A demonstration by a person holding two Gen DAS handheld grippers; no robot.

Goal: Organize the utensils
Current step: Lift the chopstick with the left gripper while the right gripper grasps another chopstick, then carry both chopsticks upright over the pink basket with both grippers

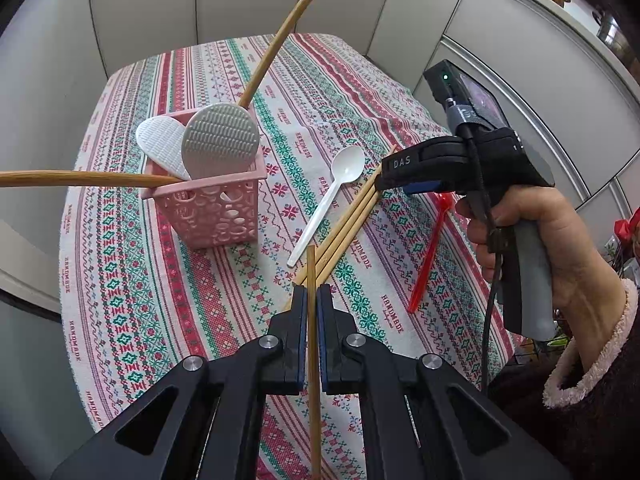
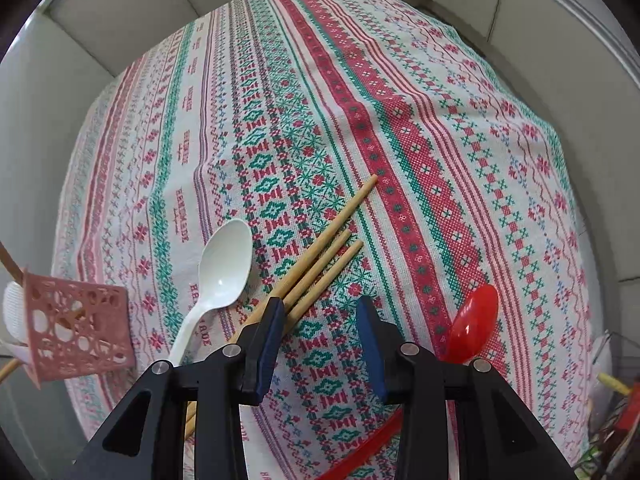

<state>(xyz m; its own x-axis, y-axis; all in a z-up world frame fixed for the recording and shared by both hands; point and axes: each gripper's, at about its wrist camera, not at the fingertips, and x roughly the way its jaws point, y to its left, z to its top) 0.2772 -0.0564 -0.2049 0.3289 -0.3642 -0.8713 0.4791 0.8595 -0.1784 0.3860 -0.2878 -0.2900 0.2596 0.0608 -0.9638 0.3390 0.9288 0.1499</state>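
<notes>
While the left gripper (image 1: 312, 300) is clenched on one chopstick (image 1: 313, 360), right gripper (image 2: 320, 312) hangs released over three chopsticks (image 2: 320, 264) on desk (image 2: 440, 140) w/ pink basket (image 1: 212, 208) nearby. Sticks prob. light, stiff, roll easily; pinch mid-shaft.

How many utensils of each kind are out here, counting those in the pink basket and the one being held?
Chopsticks: 4, three on the cloth, one in the left gripper
Plastic spoons: 2, white, red
Rice paddles in basket: 2
Long wooden handles in basket: 2
Total: 10
</notes>
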